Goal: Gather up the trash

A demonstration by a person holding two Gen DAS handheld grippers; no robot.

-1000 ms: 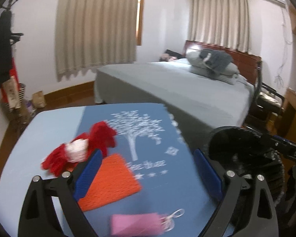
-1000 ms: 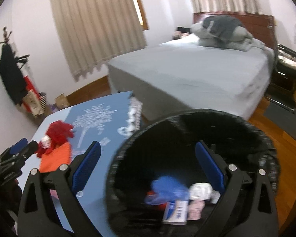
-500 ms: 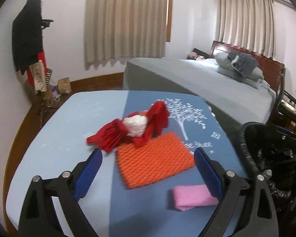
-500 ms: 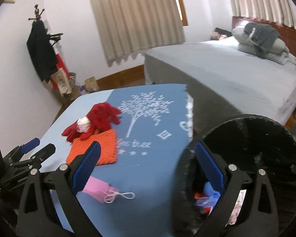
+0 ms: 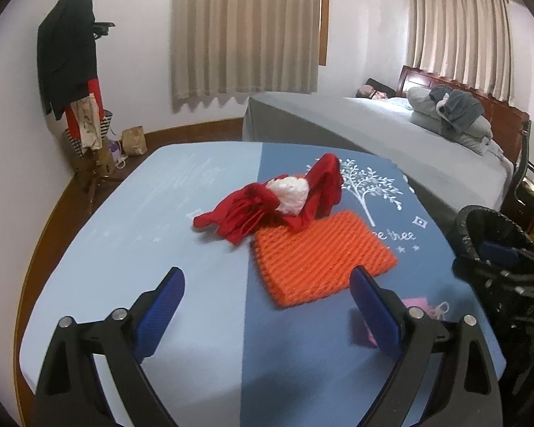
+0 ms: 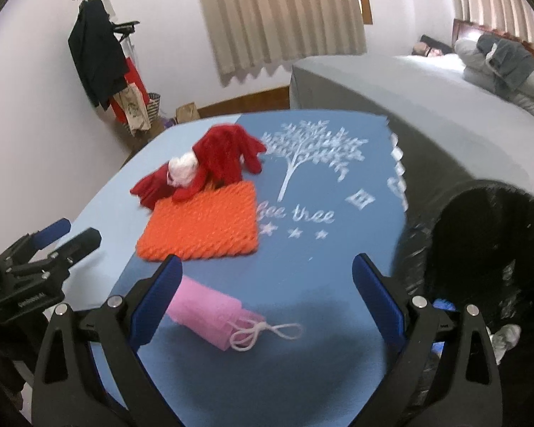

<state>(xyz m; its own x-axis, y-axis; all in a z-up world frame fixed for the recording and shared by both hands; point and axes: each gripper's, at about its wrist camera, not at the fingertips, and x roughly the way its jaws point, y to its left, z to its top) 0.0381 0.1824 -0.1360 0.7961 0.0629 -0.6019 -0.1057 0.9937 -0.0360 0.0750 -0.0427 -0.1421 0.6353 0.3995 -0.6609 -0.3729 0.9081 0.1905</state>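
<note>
From the left wrist camera, the left gripper (image 5: 265,306) hangs over the near part of a table covered in a two-tone blue cloth (image 5: 181,220), its blue-padded fingers spread wide with nothing between them. Ahead of it lies a flat orange ribbed foam-net pad (image 5: 320,252), and a crumpled red cloth (image 5: 267,203) wrapped around a white wad (image 5: 290,192) overlaps the pad's far edge. A small pink folded item with a white string (image 5: 416,304) peeks out beside the gripper's right finger. A black bag-lined trash bin (image 5: 495,235) stands off the table's right edge, with the other gripper seen at it.

From the right wrist camera, the right gripper (image 6: 265,302) is likewise wide open and empty, poised above the pink folded item (image 6: 210,315), which lies on the cloth just by its left finger. The orange pad (image 6: 203,224) and the red cloth (image 6: 213,163) sit farther back. The trash bin (image 6: 487,249) is at the right, with some litter visible inside.
</note>
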